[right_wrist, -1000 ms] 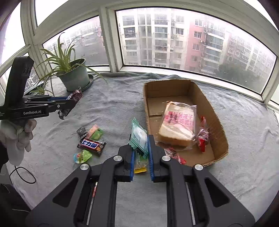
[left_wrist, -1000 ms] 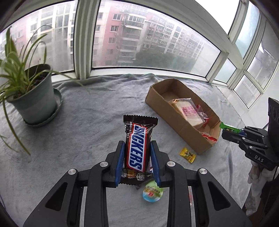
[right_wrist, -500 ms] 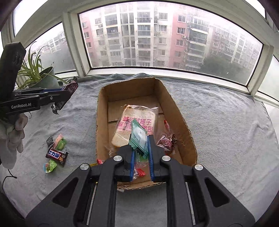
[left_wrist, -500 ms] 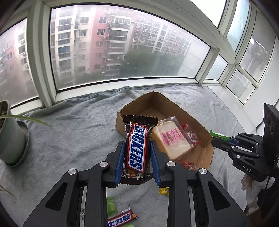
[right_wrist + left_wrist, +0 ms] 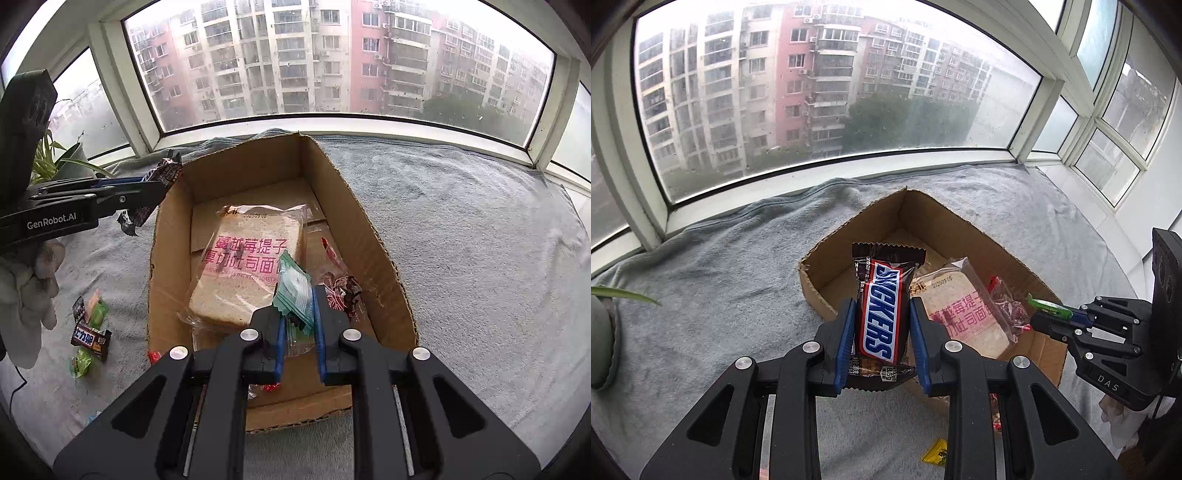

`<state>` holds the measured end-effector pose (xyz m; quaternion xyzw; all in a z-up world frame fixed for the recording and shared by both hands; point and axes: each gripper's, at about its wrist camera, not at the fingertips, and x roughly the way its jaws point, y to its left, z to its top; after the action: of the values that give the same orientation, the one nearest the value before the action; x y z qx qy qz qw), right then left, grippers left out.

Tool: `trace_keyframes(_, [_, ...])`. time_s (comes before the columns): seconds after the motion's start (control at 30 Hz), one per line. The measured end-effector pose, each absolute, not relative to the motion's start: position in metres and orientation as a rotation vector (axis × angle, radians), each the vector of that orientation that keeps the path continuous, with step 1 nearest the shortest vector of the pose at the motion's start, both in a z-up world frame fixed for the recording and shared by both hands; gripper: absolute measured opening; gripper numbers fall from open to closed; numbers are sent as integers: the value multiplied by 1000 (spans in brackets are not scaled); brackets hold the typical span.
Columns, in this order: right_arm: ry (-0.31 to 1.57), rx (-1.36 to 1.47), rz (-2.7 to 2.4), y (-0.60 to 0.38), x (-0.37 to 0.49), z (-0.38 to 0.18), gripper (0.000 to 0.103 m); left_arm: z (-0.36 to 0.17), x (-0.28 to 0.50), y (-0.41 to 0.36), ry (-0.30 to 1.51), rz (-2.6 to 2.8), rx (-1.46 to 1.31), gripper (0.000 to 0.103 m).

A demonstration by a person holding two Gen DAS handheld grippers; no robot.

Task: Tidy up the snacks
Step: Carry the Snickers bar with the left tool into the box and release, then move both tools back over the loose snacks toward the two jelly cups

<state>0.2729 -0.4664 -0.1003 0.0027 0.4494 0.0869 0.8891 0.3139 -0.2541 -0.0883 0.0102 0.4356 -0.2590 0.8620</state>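
My left gripper [image 5: 882, 332] is shut on a Snickers bar [image 5: 884, 302] and holds it above the near left wall of the open cardboard box [image 5: 820, 291]. My right gripper [image 5: 298, 321] is shut on a green snack packet [image 5: 293, 288] and holds it over the box [image 5: 373, 236], above a bagged toast slice [image 5: 245, 266] and a red-wrapped candy [image 5: 341, 291]. The left gripper also shows in the right wrist view [image 5: 162, 182] at the box's left wall. The right gripper shows in the left wrist view [image 5: 1039, 314] over the box's right side.
Several loose snacks lie on the grey cloth left of the box, among them a brown bar [image 5: 90, 339] and green candies [image 5: 81, 363]. A yellow packet [image 5: 936, 452] lies near the box's front. A potted plant [image 5: 61, 162] stands at the far left by the window.
Both grippers have moved toward the box with their snacks. The Snickers bar now hangs at the box's left wall and the green packet has moved further in over the box.
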Motion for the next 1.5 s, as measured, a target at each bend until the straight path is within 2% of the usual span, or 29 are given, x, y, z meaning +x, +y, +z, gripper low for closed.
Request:
trace_keyframes(0.43, [954,-13,179,-461,283,-109,13,-95,320,-268,923,-565,45,27])
trace_keyframes(0.47, [953,-20,179,-460,282,-108,16,-94,319,-268,923,-568,45,27])
trace_keyframes(0.5, [951,-29,177,-458,281,-107,20,-95,320,-269,926,-571,48,28])
trace_keyframes(0.53, [942,-38,169,-458,280,-106,34,-95,321,-270,928,-574,49,28])
trace_keyframes(0.57, [930,-47,158,-457,277,-104,53,-94,320,-270,928,-572,54,29])
trace_keyframes(0.63, [900,-49,149,-457,273,-98,68,-91,318,-271,913,-565,65,36])
trace_keyframes(0.7, [895,-44,154,-457,271,-94,69,-88,317,-272,903,-564,62,49])
trace_keyframes(0.73, [896,-46,153,-456,270,-92,69,-87,317,-271,899,-567,59,50])
trace_keyframes(1.23, [854,-54,165,-436,232,-63,69,-55,288,-260,829,-567,87,51])
trace_keyframes(1.5, [843,-70,248,-405,192,-53,69,-39,259,-217,804,-546,81,51])
